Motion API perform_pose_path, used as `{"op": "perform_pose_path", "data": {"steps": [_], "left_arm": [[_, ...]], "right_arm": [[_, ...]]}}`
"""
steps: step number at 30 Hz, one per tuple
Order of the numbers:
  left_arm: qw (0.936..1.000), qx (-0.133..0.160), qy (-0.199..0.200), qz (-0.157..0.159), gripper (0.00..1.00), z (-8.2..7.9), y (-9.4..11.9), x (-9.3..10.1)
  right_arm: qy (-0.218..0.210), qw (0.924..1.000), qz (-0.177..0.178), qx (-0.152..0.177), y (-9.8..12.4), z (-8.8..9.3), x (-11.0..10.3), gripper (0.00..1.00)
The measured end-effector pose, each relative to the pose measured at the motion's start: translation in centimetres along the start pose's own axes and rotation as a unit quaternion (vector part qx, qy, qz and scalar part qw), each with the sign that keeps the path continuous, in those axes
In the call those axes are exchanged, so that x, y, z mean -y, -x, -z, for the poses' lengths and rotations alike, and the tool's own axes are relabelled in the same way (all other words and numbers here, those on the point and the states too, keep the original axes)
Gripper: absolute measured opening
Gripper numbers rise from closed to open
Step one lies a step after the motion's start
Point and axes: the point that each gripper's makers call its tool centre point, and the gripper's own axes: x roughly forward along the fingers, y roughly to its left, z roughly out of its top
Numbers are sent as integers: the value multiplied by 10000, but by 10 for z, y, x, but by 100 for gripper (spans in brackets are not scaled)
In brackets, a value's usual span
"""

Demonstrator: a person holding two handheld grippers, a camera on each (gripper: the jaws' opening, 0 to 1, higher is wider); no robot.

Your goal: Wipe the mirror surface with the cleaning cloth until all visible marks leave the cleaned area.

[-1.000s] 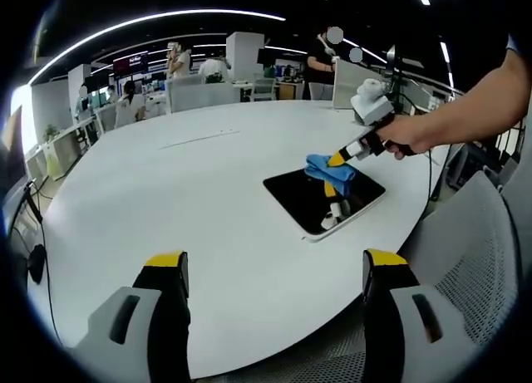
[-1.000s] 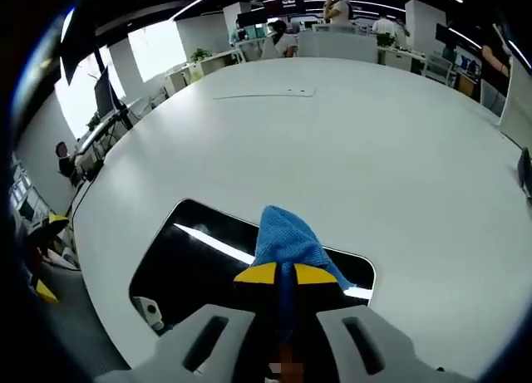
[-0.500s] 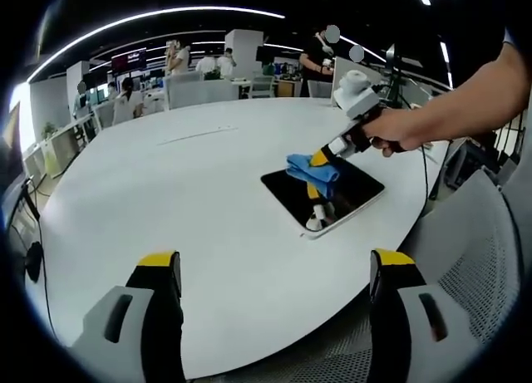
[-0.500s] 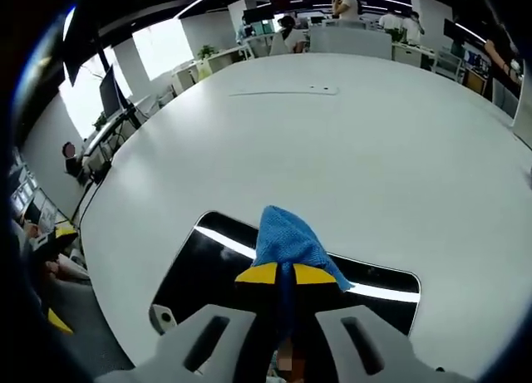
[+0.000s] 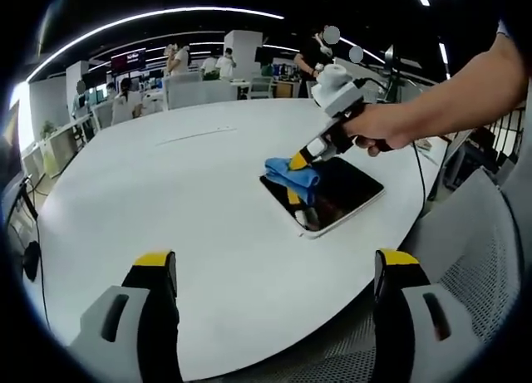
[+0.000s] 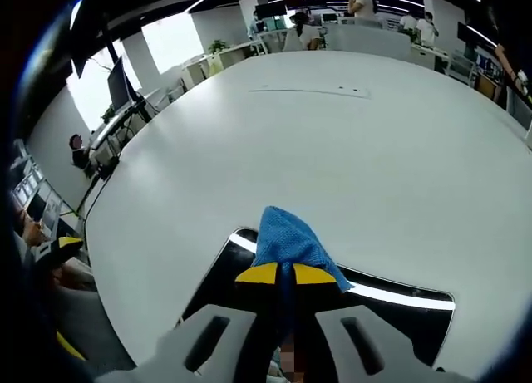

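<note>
A dark rectangular mirror [image 5: 332,196] with a white rim lies flat on the white table [image 5: 166,208] near its right edge. My right gripper [image 5: 297,161], held by a person's hand, is shut on a blue cleaning cloth [image 5: 293,174] and presses it onto the mirror's left end. In the right gripper view the cloth [image 6: 287,239] sticks out past the yellow-tipped jaws of that gripper [image 6: 284,274], over the mirror [image 6: 391,312]. My left gripper [image 5: 278,271] stands open low over the table's near edge, well short of the mirror, with nothing between its fingers.
A grey mesh chair [image 5: 490,275] stands at the right of the table. A thin line or seam [image 6: 307,90] runs across the far part of the tabletop. People, desks and screens [image 5: 191,67] fill the office beyond the table.
The right gripper has slid the cloth across the mirror toward its left end. The left gripper has stayed open and nearly still.
</note>
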Motion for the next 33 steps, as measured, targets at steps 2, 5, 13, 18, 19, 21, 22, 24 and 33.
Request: {"op": "perform_pose_path", "data": {"steps": [2, 5, 13, 18, 19, 21, 22, 24, 33], "left_arm": [[10000, 30, -5, -6, 99, -1, 0, -1], [10000, 81, 8, 4, 99, -2, 0, -1], [10000, -81, -1, -30, 96, 3, 0, -3], [9999, -124, 0, -82, 96, 4, 0, -5], [9999, -127, 0, -83, 96, 5, 0, -5], [9998, -145, -3, -99, 96, 4, 1, -5], [9998, -148, -1, -102, 96, 5, 0, -6], [9998, -156, -11, -108, 96, 6, 1, -6], [9995, -142, -260, -83, 94, 7, 0, -6]], "right_arm": [[35, 10000, -37, -8, -3, -2, -5, 0], [48, 9999, -116, -20, -6, -5, -11, 0], [44, 9997, -230, -78, -10, -9, -14, 0], [119, 9994, -315, -43, -14, -12, -23, 0], [155, 9994, -322, -37, -14, -13, -24, 0], [258, 9993, -279, -57, -14, -13, -24, 0], [243, 9993, -275, -63, -14, -13, -23, 0], [178, 9994, -290, -76, -14, -13, -22, 0], [22, 9995, -289, -80, -11, -8, -24, 0]]}}
